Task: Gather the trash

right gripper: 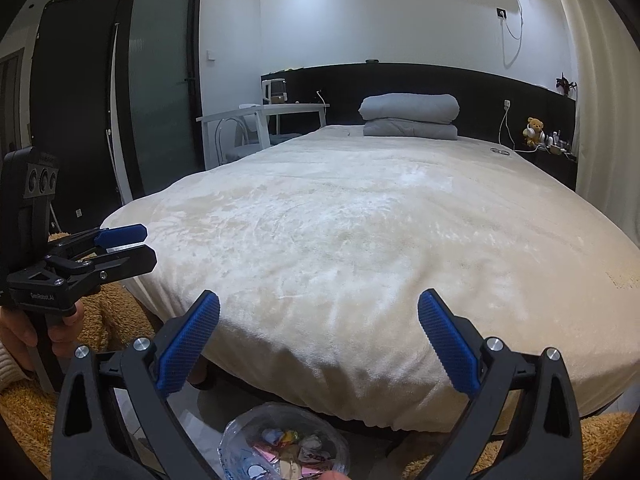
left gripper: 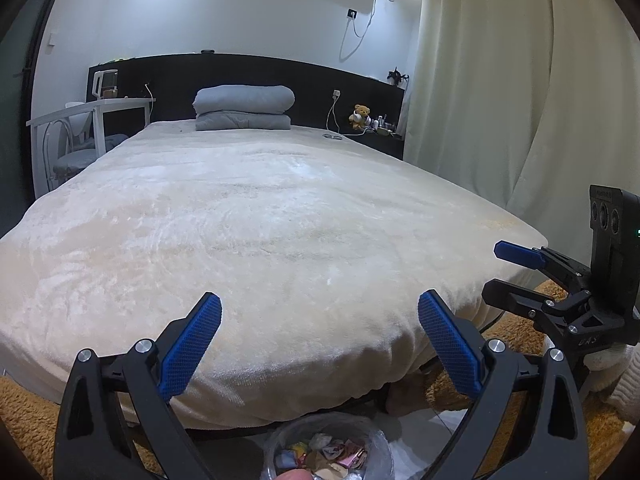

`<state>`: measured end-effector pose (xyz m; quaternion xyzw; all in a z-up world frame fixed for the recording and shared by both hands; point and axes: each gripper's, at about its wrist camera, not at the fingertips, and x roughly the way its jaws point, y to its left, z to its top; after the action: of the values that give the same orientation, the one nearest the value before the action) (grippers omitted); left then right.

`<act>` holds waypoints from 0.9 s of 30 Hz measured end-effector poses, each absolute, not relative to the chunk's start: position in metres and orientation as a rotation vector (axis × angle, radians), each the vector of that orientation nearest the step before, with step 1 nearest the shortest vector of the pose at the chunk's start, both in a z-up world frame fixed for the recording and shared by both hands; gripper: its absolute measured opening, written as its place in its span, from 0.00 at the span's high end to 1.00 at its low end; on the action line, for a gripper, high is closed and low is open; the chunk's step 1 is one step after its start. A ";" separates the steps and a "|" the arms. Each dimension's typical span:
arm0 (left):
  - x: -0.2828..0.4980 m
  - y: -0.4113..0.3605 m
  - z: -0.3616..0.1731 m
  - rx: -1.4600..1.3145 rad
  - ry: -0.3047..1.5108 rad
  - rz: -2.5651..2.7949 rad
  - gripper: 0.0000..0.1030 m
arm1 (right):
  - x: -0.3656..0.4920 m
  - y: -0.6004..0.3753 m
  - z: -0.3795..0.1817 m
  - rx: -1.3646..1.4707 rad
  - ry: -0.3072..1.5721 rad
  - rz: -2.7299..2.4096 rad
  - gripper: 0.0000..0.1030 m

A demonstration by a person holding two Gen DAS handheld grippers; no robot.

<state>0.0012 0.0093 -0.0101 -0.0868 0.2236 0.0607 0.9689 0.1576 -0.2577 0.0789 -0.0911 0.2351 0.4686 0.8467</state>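
Left wrist view: left gripper [left gripper: 320,308], blue ribbed pads on black fingers, jaws spread wide, nothing between them. Below: clear plastic-lined bin [left gripper: 326,454] holding crumpled coloured wrappers, on floor at foot of cream plush-covered bed [left gripper: 260,232]. Right gripper [left gripper: 508,264] at right edge.

Right wrist view: right gripper [right gripper: 319,308] jaws wide, empty; same bin [right gripper: 284,446] beneath, left of centre. Folded grey quilt [right gripper: 409,116] at headboard.

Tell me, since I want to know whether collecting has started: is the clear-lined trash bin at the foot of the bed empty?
Not empty. The trash bin holds crumpled colourful wrappers and paper scraps, visible through its open top in both wrist views.
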 end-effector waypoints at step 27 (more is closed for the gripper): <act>0.001 0.006 -0.012 -0.142 0.454 0.120 0.06 | 0.158 -0.259 0.078 -0.190 0.480 0.966 0.05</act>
<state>0.0015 0.0056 -0.0122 -0.0702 0.2248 0.0596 0.9700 0.1584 -0.2595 0.0780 -0.0904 0.2281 0.4592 0.8538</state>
